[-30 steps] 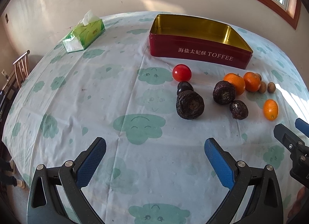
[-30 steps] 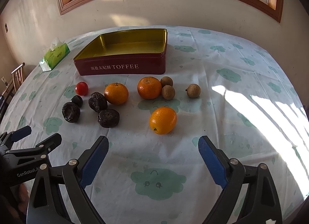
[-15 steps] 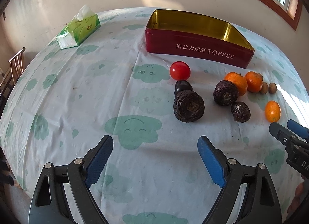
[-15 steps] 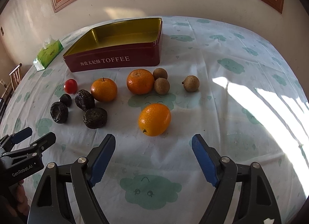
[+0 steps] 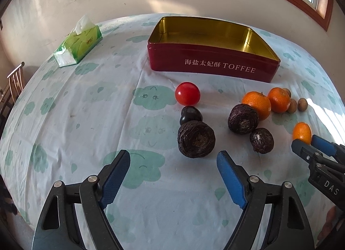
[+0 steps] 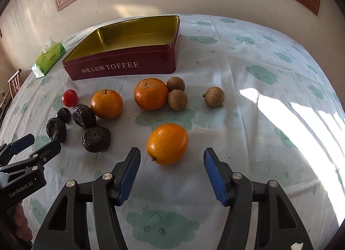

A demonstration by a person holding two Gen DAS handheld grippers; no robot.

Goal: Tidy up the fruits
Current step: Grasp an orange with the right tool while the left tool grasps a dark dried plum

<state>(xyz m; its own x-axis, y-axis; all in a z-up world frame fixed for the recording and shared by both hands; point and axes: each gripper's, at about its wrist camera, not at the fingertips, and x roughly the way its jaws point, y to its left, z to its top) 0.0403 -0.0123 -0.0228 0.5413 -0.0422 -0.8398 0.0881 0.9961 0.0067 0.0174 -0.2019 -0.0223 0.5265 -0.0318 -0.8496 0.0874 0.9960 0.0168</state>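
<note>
— While closing on nothing yet, right gripper [image 6: 171, 170] half-spread just short of glossy round orange citrus [image 6: 167, 143]; left gripper [image 5: 173, 169] wider, empty, near wrinkled dark fruit [image 5: 196, 139].
— Advance first, straddle widest girth, squeeze gently, then carry to empty red toffee tin [image 6: 127, 64].

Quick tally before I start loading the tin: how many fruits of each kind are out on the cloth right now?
Oranges: 3
Wrinkled dark fruits: 3
Brown longans: 3
Red tomato: 1
Smooth dark plum: 1
Total: 11, all on the cloth; none in the tin.
</note>
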